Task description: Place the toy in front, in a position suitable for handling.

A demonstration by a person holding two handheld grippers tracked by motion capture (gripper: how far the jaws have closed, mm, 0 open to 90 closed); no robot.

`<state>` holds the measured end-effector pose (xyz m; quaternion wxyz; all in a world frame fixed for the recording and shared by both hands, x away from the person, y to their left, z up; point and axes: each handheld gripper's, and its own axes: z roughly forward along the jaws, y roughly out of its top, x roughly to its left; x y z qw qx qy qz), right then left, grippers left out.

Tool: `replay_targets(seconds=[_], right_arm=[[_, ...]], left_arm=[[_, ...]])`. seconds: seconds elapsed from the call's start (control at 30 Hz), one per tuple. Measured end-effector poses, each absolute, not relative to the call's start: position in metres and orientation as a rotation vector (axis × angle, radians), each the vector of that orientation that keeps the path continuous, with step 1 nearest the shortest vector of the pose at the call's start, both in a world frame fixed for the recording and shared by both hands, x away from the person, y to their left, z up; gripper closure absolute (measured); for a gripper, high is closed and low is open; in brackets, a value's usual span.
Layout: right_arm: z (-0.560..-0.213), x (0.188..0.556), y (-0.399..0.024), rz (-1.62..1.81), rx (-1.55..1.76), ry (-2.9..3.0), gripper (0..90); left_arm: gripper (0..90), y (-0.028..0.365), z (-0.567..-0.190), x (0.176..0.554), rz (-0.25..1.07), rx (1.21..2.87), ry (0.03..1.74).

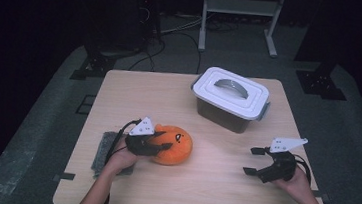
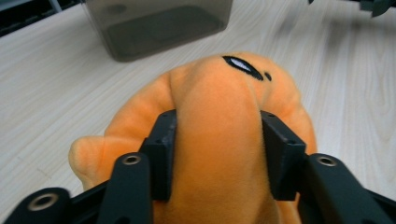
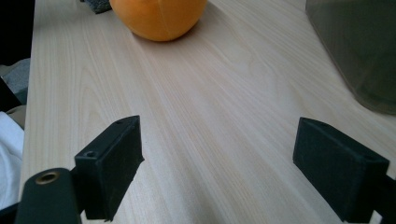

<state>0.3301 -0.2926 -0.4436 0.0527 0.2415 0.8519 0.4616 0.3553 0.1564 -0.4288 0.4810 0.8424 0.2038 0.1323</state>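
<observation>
Left gripper (image 2: 217, 154) clamps the soft round orange plush toy (image 1: 172, 145), resting near the table's front left. Light, squashy fabric bunches between pads; grip mid-body. Right gripper (image 1: 253, 161) open, idle.

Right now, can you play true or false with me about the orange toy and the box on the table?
1. The left gripper squeezes the orange plush toy between its jaws. True.
2. The storage box has its lid off. False: the white lid sits on it.
3. The right gripper holds the toy too. False: its jaws are wide open over the bare table, with nothing between them.
4. The toy rests on the table, nearer the person than the box. True.
5. A grey cloth lies inside the box. False: it lies on the table by the left hand.
</observation>
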Motion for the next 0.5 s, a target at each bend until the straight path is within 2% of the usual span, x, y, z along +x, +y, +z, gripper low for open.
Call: replay_targets(seconds=[0.3,0.5], right_arm=[[-0.445,0.332,-0.293,1.404,0.737,2.588,14.6],[-0.445,0.331,-0.291,1.406,0.729,2.591,14.6]], left_arm=[[57.6,0.146,-0.419,0.348,0.315,2.03,0.476],[57.5,0.119,-0.412,0.335,0.288,2.012,0.417]])
